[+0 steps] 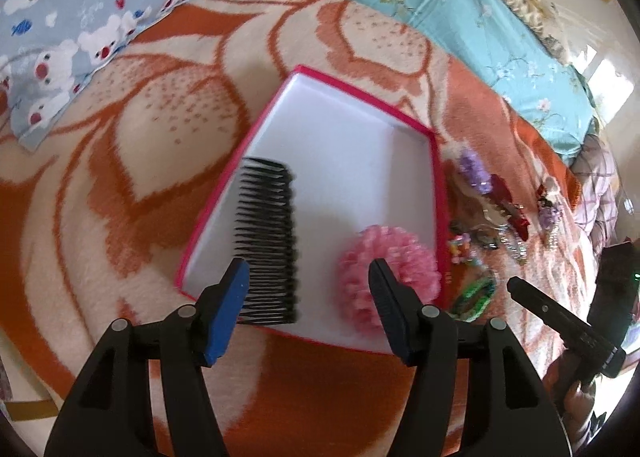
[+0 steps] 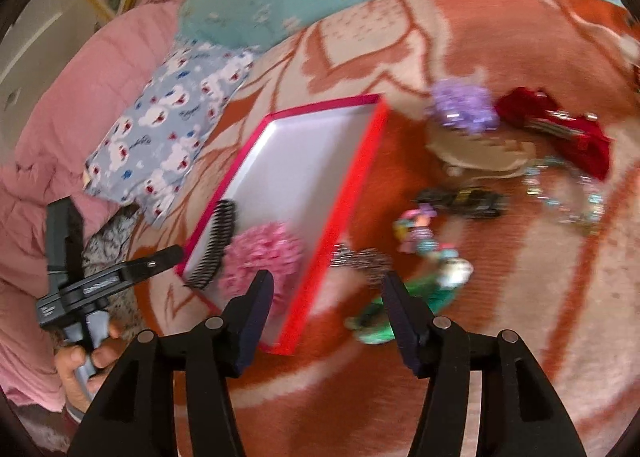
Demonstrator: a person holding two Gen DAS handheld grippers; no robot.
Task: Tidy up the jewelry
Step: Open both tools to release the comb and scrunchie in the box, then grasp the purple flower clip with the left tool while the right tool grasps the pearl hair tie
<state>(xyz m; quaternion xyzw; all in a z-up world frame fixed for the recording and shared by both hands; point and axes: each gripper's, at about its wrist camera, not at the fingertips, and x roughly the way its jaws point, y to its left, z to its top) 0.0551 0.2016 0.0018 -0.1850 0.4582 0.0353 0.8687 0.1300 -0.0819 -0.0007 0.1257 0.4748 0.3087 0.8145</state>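
A shallow pink-rimmed box (image 1: pixel 404 115) with a smooth white floor lies on a fuzzy orange-and-cream blanket (image 1: pixel 160 137), holding a black toothed comb (image 1: pixel 268 241) and a ruffled pink flower piece (image 1: pixel 388 277). Both the left gripper (image 1: pixel 308 305) and right gripper (image 2: pixel 324 321) stand partly open, gripping nothing. Only the right wrist view shows the loose pile clearly: purple flower clip (image 2: pixel 464 105), red bow (image 2: pixel 560 129), beaded chain (image 2: pixel 568 193), green band (image 2: pixel 384 317).
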